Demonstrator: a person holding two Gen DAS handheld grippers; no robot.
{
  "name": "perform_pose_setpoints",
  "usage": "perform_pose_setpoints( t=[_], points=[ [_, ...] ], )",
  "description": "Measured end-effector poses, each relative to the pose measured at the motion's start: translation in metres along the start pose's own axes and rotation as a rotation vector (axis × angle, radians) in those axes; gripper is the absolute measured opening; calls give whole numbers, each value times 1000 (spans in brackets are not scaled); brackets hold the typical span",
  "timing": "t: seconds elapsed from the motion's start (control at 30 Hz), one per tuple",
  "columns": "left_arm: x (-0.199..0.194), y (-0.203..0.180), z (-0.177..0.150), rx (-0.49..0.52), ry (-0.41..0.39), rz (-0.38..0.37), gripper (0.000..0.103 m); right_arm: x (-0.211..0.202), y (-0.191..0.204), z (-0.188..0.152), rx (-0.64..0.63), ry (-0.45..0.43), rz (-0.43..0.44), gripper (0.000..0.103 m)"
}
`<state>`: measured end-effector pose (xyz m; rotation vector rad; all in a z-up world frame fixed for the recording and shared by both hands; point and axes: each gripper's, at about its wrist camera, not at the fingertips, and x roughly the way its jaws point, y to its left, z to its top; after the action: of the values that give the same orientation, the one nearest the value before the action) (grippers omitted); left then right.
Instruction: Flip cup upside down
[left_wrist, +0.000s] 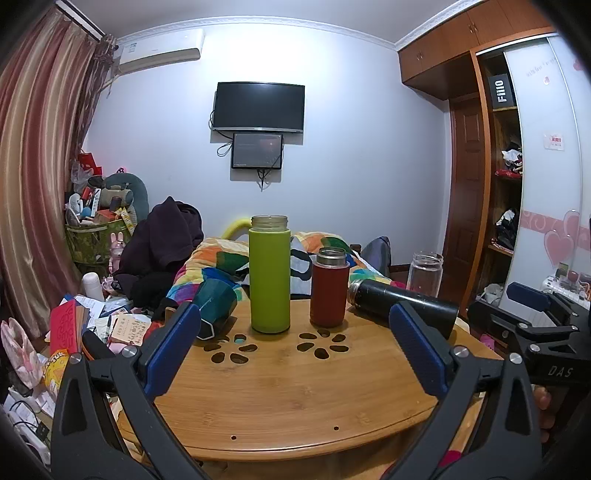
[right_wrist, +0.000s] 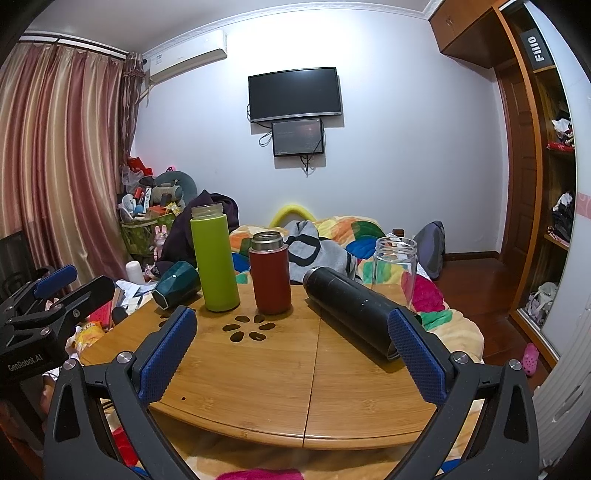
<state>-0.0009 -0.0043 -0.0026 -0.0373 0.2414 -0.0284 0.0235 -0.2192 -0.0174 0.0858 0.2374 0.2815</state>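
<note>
A round bamboo table (left_wrist: 295, 398) fills the lower middle of both views; flower-shaped cut-outs pierce its top.

In the left wrist view, the left gripper (left_wrist: 295, 339) reaches in from the bottom edge, its blue-padded fingers (left_wrist: 170, 350) spread wide apart with nothing between them but bare tabletop; the right gripper (left_wrist: 532, 306) shows at the right edge of this frame, and I cannot tell its opening from here. In the right wrist view, the right gripper (right_wrist: 291, 343) likewise comes up from the bottom with its blue pads far apart, holding nothing; its right pad sits just in front of the black flask's near end.

The dark green cup (left_wrist: 214, 306) lies on its side at the far left rim of the table, left of centre in the frame. Right of it stands a tall lime green bottle (left_wrist: 269, 273), upright and lidless; next, a shorter red flask (left_wrist: 329, 288), also upright; then a black flask (left_wrist: 402, 301) lying on its side; behind that, at the far right, an upright clear glass jar (left_wrist: 425, 273).

Beyond the table, a colourful blanket (left_wrist: 221, 258) covers a bed; a television (left_wrist: 259, 107) hangs on the wall in the upper centre.
</note>
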Motion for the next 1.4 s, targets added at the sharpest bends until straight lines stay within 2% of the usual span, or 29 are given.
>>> perform_pose_setpoints(
  t=[1.1, 1.4],
  points=[
    [3, 2, -4, -8, 9, 11, 103, -2, 2, 1, 8, 2, 12, 103],
    [25, 9, -3, -20, 60, 29, 103, 1, 1, -1, 8, 4, 10, 103]
  ],
)
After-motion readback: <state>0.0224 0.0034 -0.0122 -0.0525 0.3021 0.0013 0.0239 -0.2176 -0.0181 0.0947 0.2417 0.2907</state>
